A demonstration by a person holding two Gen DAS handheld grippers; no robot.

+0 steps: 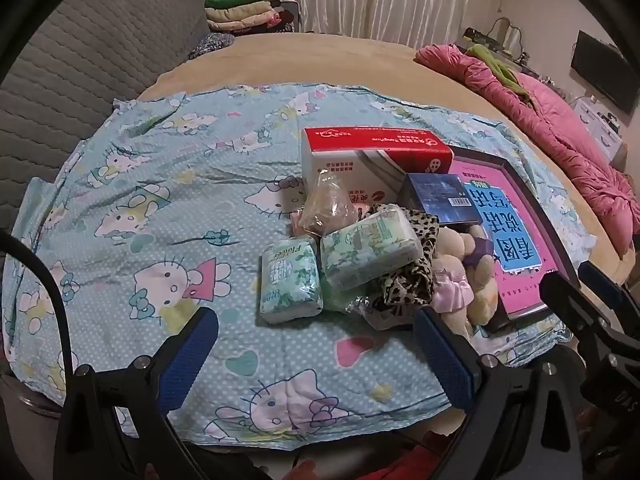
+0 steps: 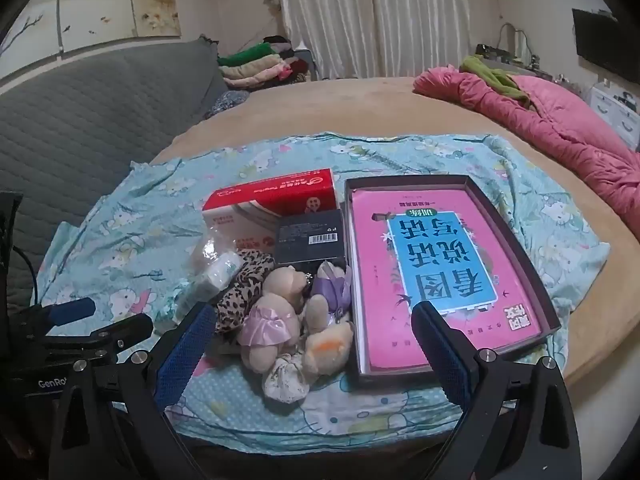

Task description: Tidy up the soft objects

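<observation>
Both grippers hang over the near edge of the blue cartoon-print sheet point(image 1: 160, 208) on the bed, jaws spread wide, nothing between them: left gripper point(image 1: 316, 356), right gripper point(image 2: 312, 344). Soft stuff is piled mid-sheet: two green tissue packs point(image 1: 290, 280), leopard-print cloth point(image 1: 412, 280), plush bears point(image 2: 280, 312), a clear bag point(image 1: 328, 204), contents unclear. Red-and-white box point(image 2: 276, 200) and dark small box point(image 2: 310, 240) sit behind, w/ the tray holding a pink book point(image 2: 440, 272) toward the sheet's right edge.

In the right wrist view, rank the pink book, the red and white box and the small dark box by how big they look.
Largest to smallest as they look:
1. pink book
2. red and white box
3. small dark box
The book lies nearer the camera, so its lead may be overstated.
</observation>
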